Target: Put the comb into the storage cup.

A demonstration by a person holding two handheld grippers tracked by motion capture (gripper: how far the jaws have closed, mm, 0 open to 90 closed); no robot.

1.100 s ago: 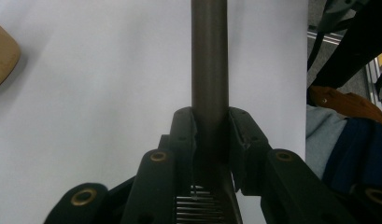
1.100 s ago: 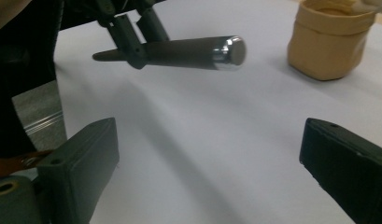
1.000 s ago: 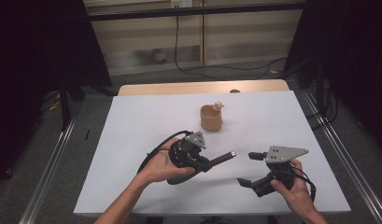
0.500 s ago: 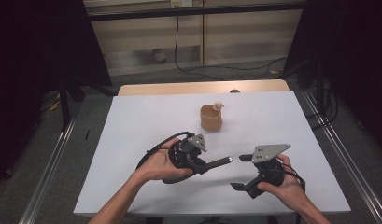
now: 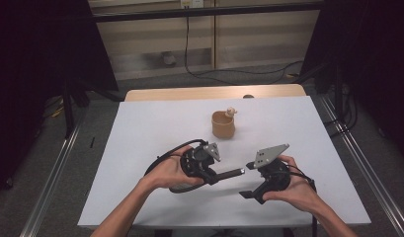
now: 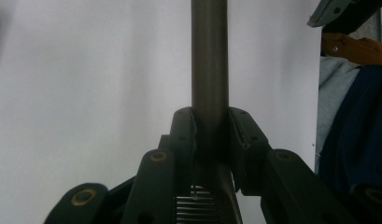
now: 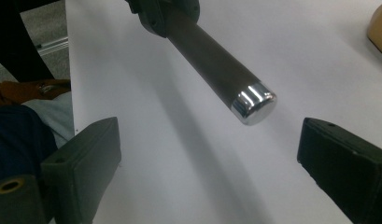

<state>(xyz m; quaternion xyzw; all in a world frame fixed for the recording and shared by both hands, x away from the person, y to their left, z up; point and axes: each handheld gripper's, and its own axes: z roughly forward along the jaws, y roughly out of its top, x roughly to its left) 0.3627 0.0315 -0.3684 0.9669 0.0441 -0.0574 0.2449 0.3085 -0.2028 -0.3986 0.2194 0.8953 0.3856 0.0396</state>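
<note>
White table (image 5: pixel 140 148), dark room; left hand-held gripper (image 5: pixel 224 174) clamps rod (image 5: pixel 229 173); right hand-held gripper (image 5: pixel 250 178) wide.

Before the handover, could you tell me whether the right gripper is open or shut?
Open: the right gripper has its jaws standing wide apart, and the rod's chrome end lies ahead of them, untouched.

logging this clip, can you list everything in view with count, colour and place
rod: 1, dark brown with a shiny silver end cap, held level above the table's near middle
cup: 1, tan, on the table's far middle, a small pale thing at its rim
table: 1, white top, wooden far edge
cables: black, on the floor beyond the table
left gripper: 1, black, fingers shut on the rod
right gripper: 1, black with a grey plate, fingers open, facing the rod's silver end
hands: 2, at the near edge
</note>
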